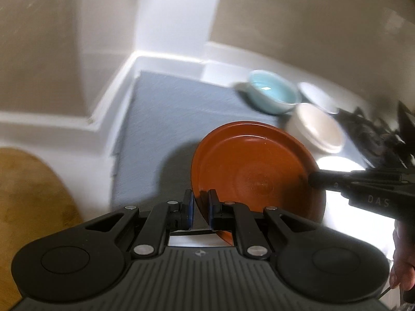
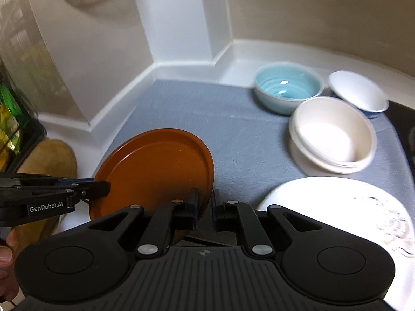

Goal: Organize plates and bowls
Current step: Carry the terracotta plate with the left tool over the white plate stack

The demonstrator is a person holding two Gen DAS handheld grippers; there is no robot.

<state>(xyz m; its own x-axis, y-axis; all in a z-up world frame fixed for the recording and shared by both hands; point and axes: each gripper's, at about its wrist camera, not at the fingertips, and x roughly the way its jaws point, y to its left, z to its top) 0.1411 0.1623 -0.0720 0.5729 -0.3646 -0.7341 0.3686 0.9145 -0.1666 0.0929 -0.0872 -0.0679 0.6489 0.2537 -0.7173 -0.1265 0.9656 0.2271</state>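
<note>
An orange plate (image 1: 254, 171) (image 2: 155, 165) hangs tilted above the grey mat (image 1: 166, 119) (image 2: 228, 127). It is held at two opposite rims. My left gripper (image 1: 201, 200) is shut on its near-left rim and shows from the side in the right wrist view (image 2: 105, 188). My right gripper (image 2: 205, 200) is shut on the other rim and reaches in from the right in the left wrist view (image 1: 313, 178). At the back of the mat stand a light blue bowl (image 1: 273, 92) (image 2: 288, 86), a white bowl (image 1: 316, 96) (image 2: 358, 93) and stacked cream bowls (image 1: 317, 127) (image 2: 332, 134).
A white patterned plate (image 2: 337, 207) (image 1: 337, 163) lies on the mat at near right. A wooden board (image 1: 26, 194) (image 2: 49, 160) lies left of the mat. A black stove (image 1: 371, 134) borders the right, and a dark basket of green packets (image 2: 10, 119) stands far left. White walls close the back corner.
</note>
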